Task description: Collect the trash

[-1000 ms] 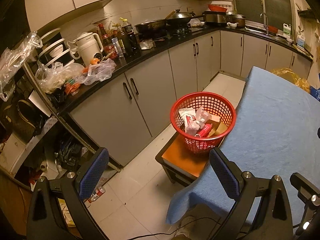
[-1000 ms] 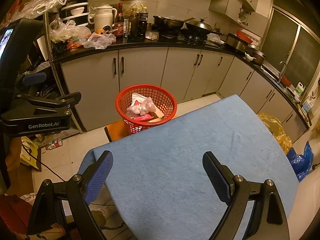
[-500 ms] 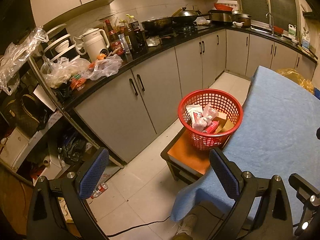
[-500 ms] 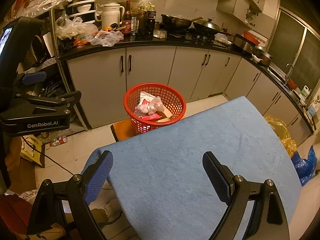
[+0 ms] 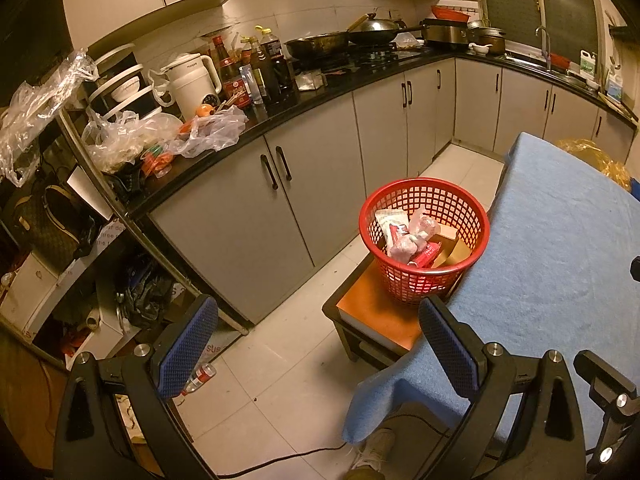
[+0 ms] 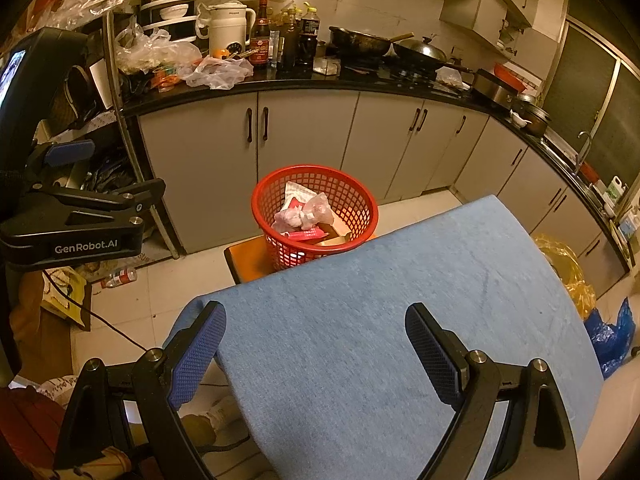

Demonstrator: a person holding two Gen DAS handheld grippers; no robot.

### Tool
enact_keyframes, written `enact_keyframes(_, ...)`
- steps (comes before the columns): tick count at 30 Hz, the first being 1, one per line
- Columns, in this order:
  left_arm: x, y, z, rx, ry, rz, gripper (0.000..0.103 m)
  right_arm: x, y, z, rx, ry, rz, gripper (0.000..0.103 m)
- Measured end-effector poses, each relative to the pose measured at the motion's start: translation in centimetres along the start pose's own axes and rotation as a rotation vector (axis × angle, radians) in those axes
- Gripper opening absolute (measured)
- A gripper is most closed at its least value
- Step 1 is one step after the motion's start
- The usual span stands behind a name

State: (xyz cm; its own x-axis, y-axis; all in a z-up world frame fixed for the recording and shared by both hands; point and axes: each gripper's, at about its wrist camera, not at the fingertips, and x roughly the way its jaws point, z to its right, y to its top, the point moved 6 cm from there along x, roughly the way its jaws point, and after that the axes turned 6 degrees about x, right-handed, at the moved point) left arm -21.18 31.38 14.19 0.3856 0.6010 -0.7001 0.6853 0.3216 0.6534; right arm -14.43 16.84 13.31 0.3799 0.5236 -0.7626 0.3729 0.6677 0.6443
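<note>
The collecting looks close to finished, judging by how things lie: the blue-covered surface (image 6: pixel 400 320) shows no loose trash anywhere the two cameras reach, while the red basket (image 5: pixel 425 240) already holds a heap of it. The left gripper (image 5: pixel 316 344) has its jaws wide apart with nothing between them, and it hangs over the tiled floor (image 5: pixel 272 368) beside the near corner of the surface; the basket sits ahead of those jaws and a little to their right. The right gripper (image 6: pixel 316 352) likewise has its jaws spread and empty, poised above the near part of the blue cloth, with the basket straight ahead past the far edge of the surface. The basket stands upright on a low orange-topped stool (image 5: pixel 376 312) pushed against the surface's edge. Inside it are a white and red wrapper (image 6: pixel 298 200), a crumpled pale plastic wad (image 6: pixel 312 212), a flat red packet (image 6: pixel 306 235) and what appears to be a brown cardboard box (image 6: pixel 340 236), all piled loosely below the rim. A small bottle (image 5: pixel 196 376) lies on the floor near the left jaws; whether it counts as trash to collect I cannot tell. What remains, if anything, seems to be a last check for strays.
</note>
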Motion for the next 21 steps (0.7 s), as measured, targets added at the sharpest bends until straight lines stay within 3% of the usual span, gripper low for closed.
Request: enact_keyframes(21, 0.43, -0.2, 0.24, 0.007, -0.008, -0.006, 0.1, 0.36, -0.21, 0.66, 0.008, -0.001, -0.009, 0.093)
